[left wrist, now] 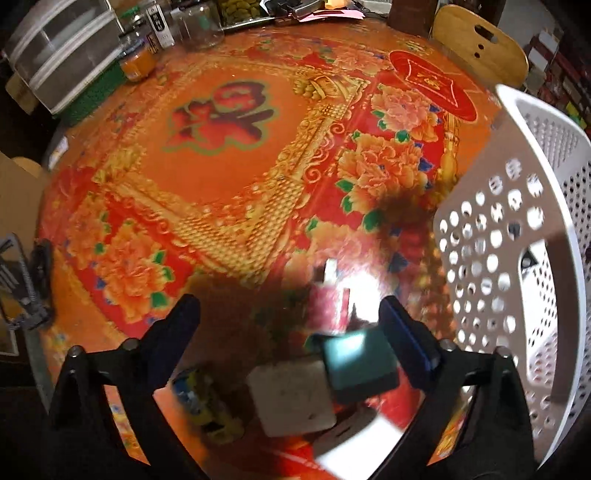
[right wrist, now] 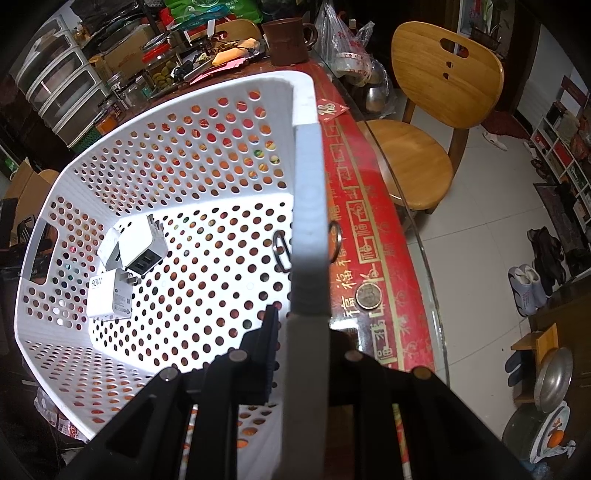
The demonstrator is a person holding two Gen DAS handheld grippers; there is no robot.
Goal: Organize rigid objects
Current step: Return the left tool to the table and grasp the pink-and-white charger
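Note:
My left gripper point(left wrist: 288, 314) is open above the red floral tablecloth point(left wrist: 221, 166). Below and between its fingers lie a white square block point(left wrist: 291, 398), a dark teal box point(left wrist: 358, 365) and a blurred yellow-blue item point(left wrist: 207, 402). The white perforated basket point(left wrist: 517, 258) stands to its right. My right gripper point(right wrist: 306, 321) is shut on the basket's near rim point(right wrist: 310, 221). Inside the basket lie three white chargers: a large one point(right wrist: 142, 245), a smaller one behind it point(right wrist: 109, 245) and a 90W one point(right wrist: 109, 295), and a metal clip point(right wrist: 282, 251).
A coin point(right wrist: 368, 294) and a metal ring point(right wrist: 335, 240) lie on the table edge right of the basket. A wooden chair point(right wrist: 424, 122) stands beyond. Jars point(left wrist: 201, 26), drawers point(left wrist: 59, 51) and a brown mug point(right wrist: 288, 38) crowd the far side.

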